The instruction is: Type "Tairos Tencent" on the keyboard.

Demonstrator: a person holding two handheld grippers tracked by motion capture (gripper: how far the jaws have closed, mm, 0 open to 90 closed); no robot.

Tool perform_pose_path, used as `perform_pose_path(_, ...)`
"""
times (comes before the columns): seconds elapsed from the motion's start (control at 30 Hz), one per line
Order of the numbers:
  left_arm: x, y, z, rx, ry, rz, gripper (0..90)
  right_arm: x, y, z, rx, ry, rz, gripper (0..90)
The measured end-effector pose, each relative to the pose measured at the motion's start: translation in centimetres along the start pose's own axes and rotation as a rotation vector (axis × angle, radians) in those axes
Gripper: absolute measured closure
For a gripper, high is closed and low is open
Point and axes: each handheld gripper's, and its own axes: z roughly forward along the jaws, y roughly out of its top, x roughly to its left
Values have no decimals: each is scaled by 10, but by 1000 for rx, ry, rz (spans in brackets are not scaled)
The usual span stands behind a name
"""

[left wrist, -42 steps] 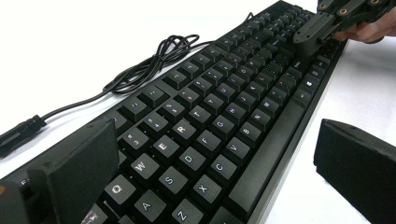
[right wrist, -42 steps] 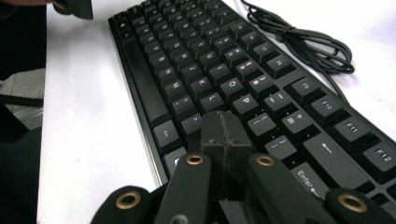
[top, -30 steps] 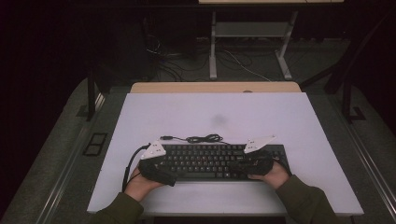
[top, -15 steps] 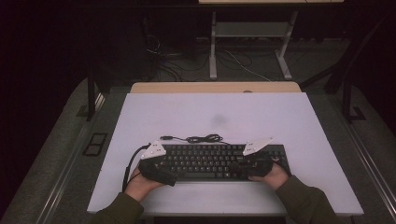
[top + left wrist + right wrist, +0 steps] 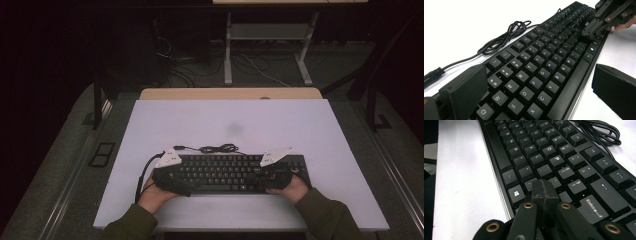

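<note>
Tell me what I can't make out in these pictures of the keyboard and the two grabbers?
- High view: the letters on the keyboard are too small to read.
- Right gripper view: the shut right gripper covers the key under its tip.
- Left gripper view: the open left gripper straddles the keyboard's end; the bottom edge cuts off the nearest keys.
- High view: the plug on the cable is too small to identify.

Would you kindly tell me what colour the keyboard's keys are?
The keys are black with pale lettering, clearest in the left gripper view.
</note>
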Motion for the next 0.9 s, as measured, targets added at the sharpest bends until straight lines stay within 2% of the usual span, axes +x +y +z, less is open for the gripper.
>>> perform_pose_path(0.13,0,4,3,-5,-9,9,65,0,0,0,0,1,0,892)
perform_pose_path(0.2,0,4,4,-11,-19,10,131,0,0,0,0,0,1,892)
perform_pose_path(0.3,2,6,6,-10,-24,-3,196,0,0,0,-1,2,1,892)
perform_pose_path(0.5,7,8,10,-12,-46,-33,402,0,0,0,0,1,2,892)
perform_pose_path(0.7,12,9,17,11,-54,-63,589,-1,0,0,-2,4,2,892)
perform_pose_path(0.9,10,15,25,48,-58,-47,776,0,0,0,2,5,3,892)
